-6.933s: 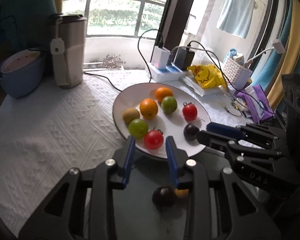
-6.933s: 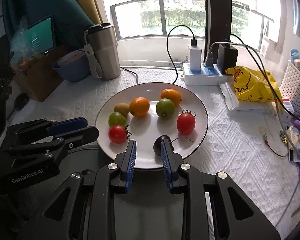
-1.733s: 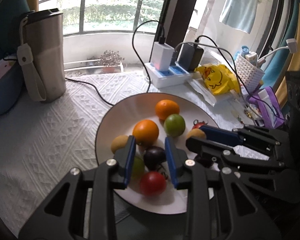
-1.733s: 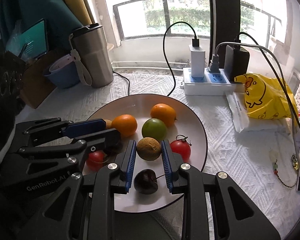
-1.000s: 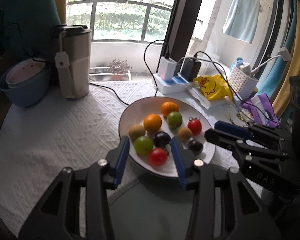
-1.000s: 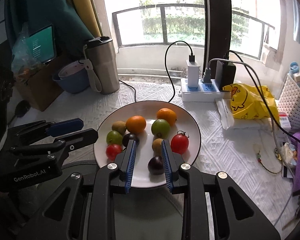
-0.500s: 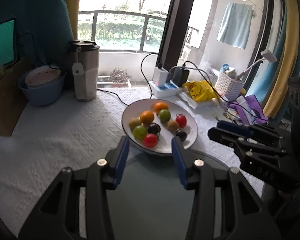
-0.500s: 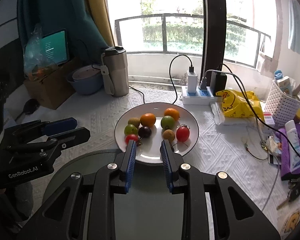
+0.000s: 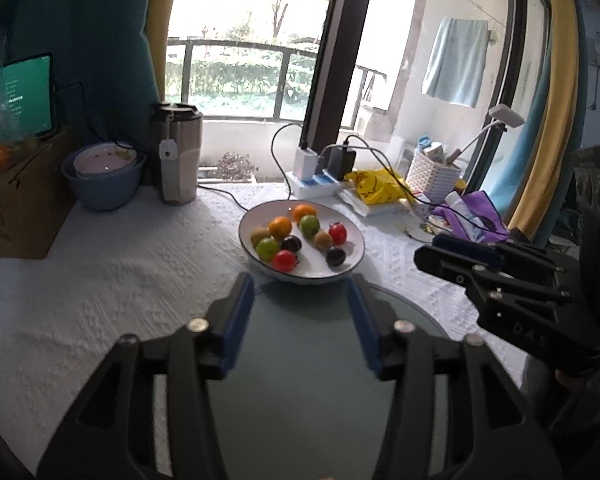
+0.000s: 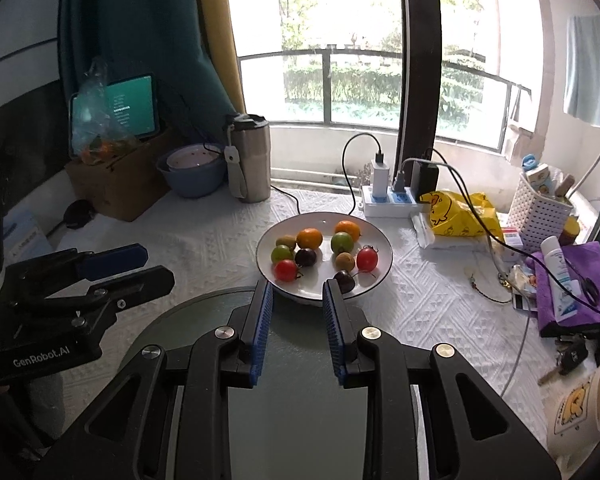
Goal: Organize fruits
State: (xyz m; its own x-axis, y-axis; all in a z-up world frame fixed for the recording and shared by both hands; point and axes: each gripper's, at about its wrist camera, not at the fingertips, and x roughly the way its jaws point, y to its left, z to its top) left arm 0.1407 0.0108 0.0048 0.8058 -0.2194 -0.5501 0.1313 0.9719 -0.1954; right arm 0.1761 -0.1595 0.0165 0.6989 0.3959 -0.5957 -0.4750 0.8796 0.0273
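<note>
Both grippers are held tilted downward over a dark round surface [image 10: 204, 308]. The left gripper [image 9: 302, 284] has just been opening – its jaws stand apart, with nothing between them. The right gripper [image 10: 298, 286] is at its narrowest, empty. A white textured cloth [image 9: 140, 264] covers the table by a window. The plate [image 10: 384, 268] of fruits [image 10: 310, 238] lies beyond both sets of fingertips, untouched.

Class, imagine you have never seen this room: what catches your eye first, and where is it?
The white plate of red, orange, green and dark fruits, mid-table on the white cloth. Behind it, the bright window; at right, a yellow duck bag.
</note>
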